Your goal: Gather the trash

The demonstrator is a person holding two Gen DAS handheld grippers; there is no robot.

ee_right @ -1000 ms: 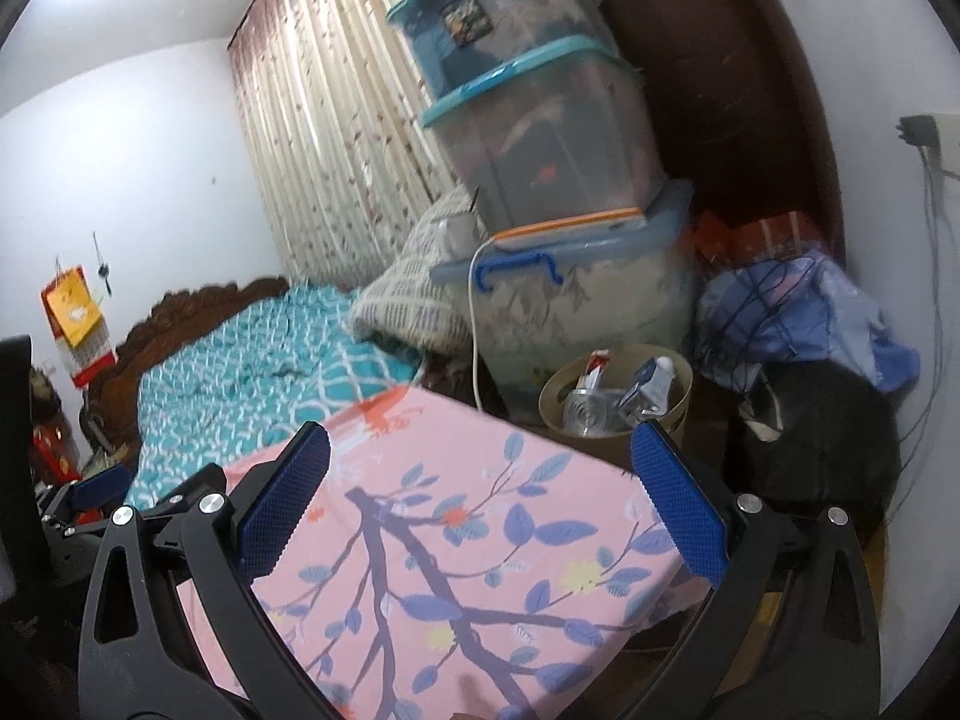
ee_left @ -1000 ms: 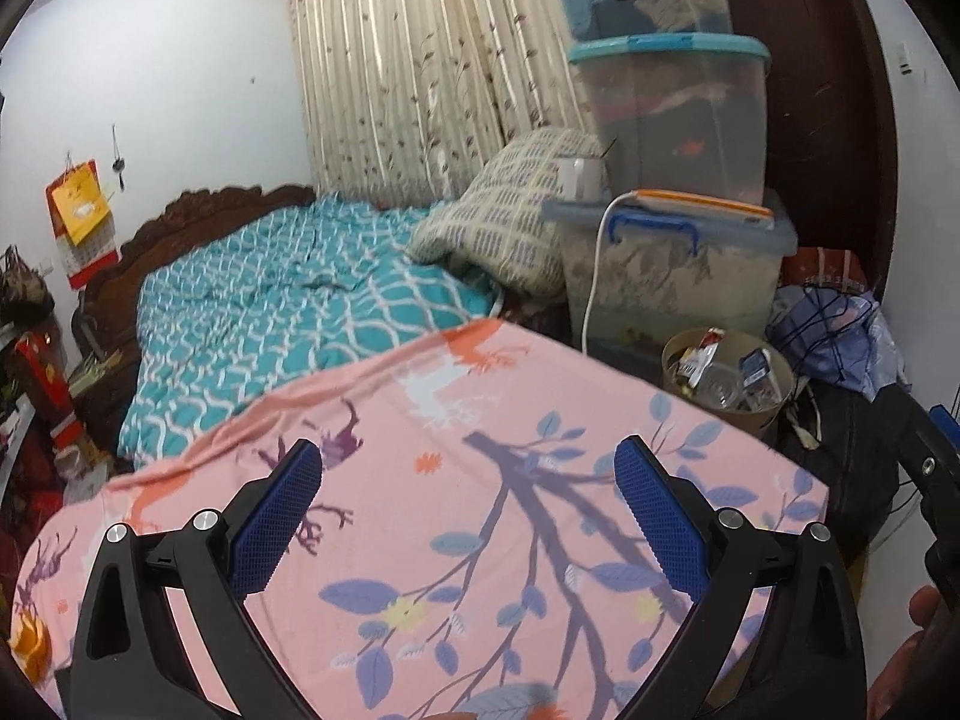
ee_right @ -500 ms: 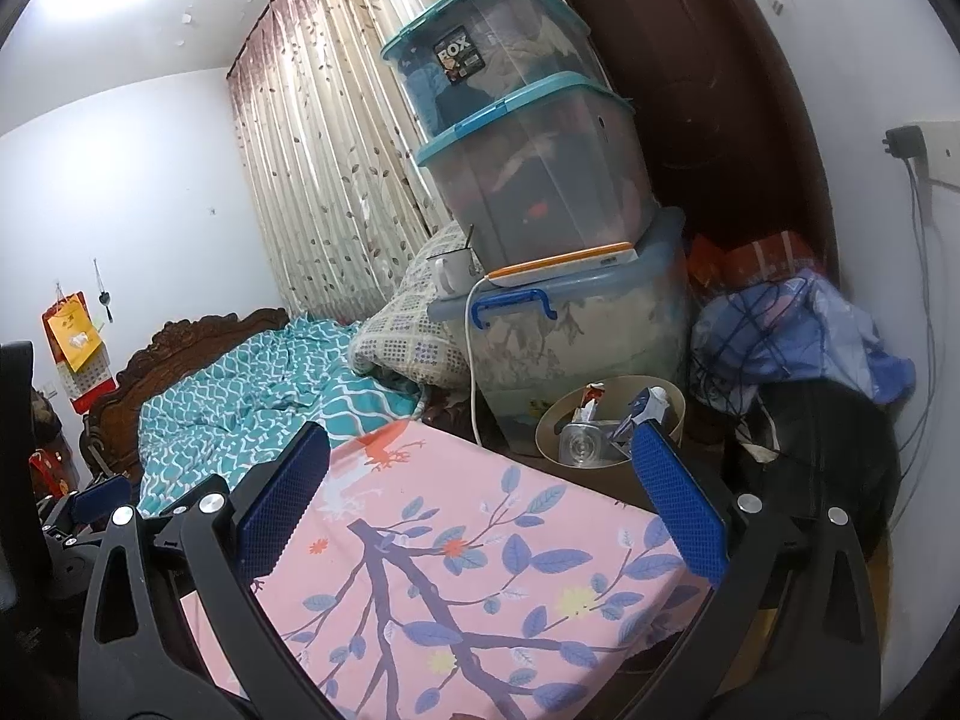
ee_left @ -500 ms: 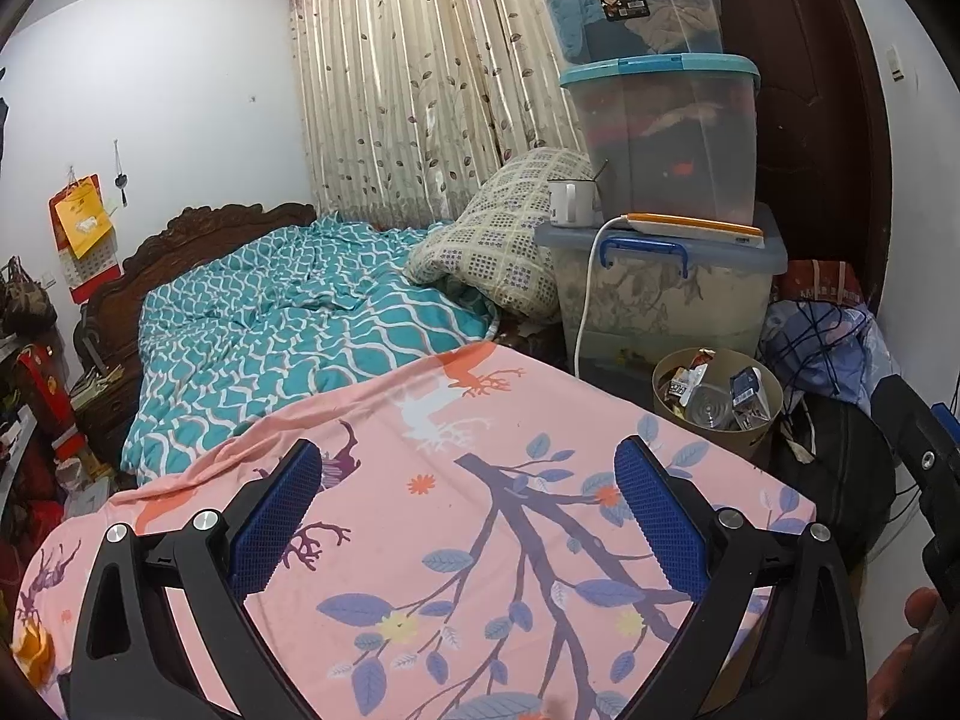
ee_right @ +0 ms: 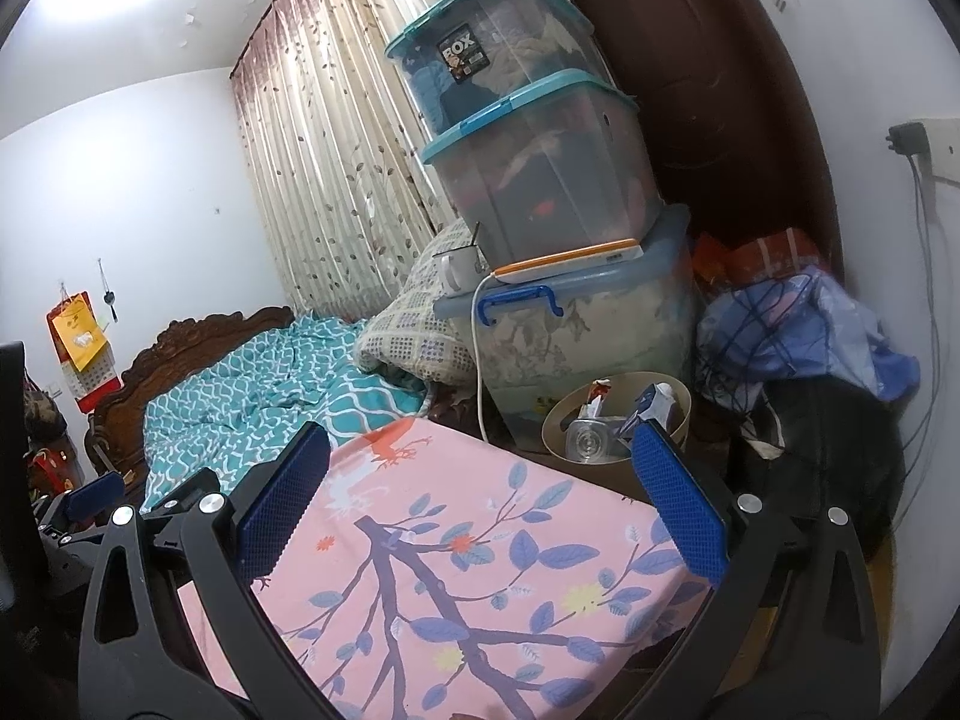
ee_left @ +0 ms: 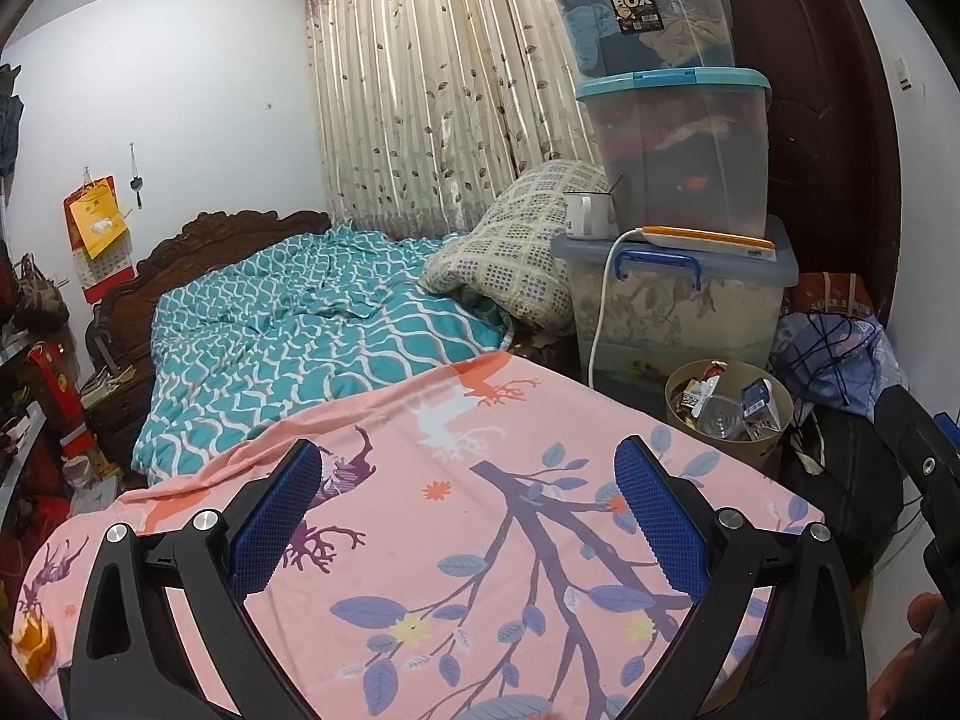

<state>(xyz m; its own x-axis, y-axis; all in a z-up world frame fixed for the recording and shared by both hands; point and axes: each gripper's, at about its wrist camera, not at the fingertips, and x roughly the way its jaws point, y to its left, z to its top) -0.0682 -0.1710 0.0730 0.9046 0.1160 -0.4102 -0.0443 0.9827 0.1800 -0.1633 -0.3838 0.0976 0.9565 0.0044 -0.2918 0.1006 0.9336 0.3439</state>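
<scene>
I hold both tools over a surface covered with a pink cloth (ee_left: 480,540) that has a branch and leaf print; I cannot tell what is under the cloth. Behind it is a bed (ee_left: 312,336) with a teal patterned cover and a dark carved headboard, and a checked pillow (ee_left: 516,252) leans near the leaf-print curtain (ee_left: 420,108). My left tool (ee_left: 468,516) has its blue pads wide apart and holds nothing. My right tool (ee_right: 480,504) is also spread apart and empty. Beyond the far right corner of the cloth stands a round beige trash bin (ee_right: 618,420), which holds a clear plastic bottle (ee_right: 585,441) and some wrappers. Behind the bin, three plastic storage boxes (ee_left: 678,144) are stacked, filled with clothes, and a white mug (ee_left: 585,215) stands on the lowest lid.
</scene>
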